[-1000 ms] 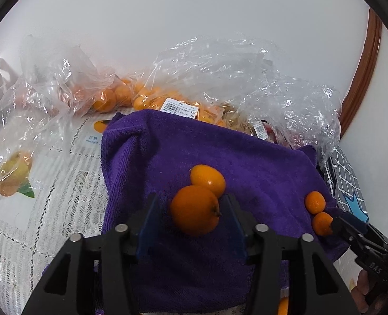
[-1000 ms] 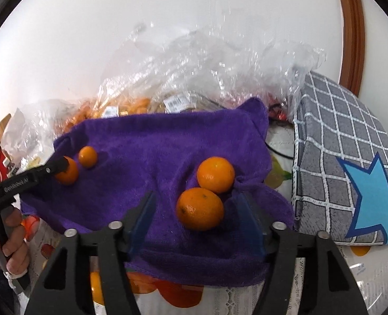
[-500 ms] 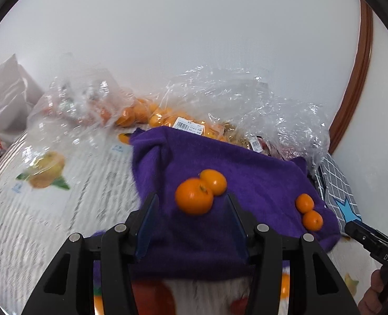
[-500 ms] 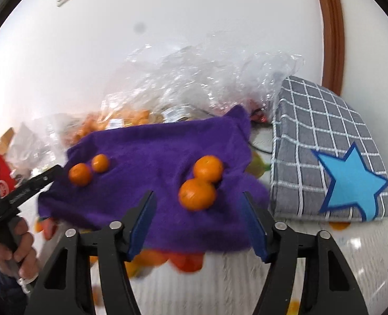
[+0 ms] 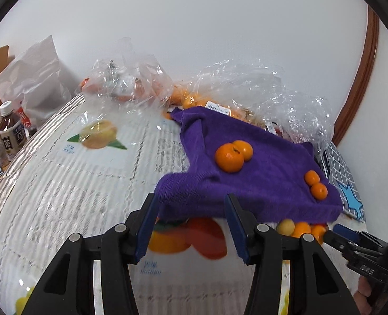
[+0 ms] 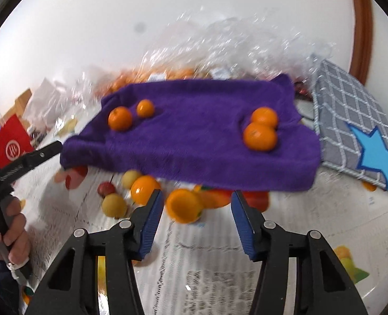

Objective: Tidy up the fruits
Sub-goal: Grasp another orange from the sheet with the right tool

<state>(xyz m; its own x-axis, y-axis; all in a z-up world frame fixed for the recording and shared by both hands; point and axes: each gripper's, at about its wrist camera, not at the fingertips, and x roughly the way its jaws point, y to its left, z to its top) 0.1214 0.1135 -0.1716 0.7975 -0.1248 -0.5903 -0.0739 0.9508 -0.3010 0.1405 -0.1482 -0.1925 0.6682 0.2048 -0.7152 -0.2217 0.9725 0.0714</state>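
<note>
A purple towel (image 5: 259, 168) (image 6: 194, 131) lies raised over the table and carries two pairs of oranges. One pair (image 5: 229, 157) (image 6: 120, 118) sits toward the left gripper's side, the other (image 5: 316, 185) (image 6: 261, 135) toward the right. My left gripper (image 5: 191, 225) stands open and empty, back from the towel's front edge. My right gripper (image 6: 197, 220) is closing its jaws. A blurred round orange (image 6: 184, 208) lies on the cloth just ahead of its gap, and the pads do not touch it.
Loose yellow, orange and red fruits (image 6: 114, 204) lie under the towel's front edge. Clear bags of oranges (image 5: 236, 84) pile up behind. A grey checked cushion with a blue star (image 6: 356, 131) is at the right. A bottle (image 5: 10, 134) and a white bag (image 5: 33, 78) stand at the left.
Both grippers have drawn back from the towel, leaving each pair of oranges on it. The right jaws have narrowed. Loose fruit under the towel's edge has come into view.
</note>
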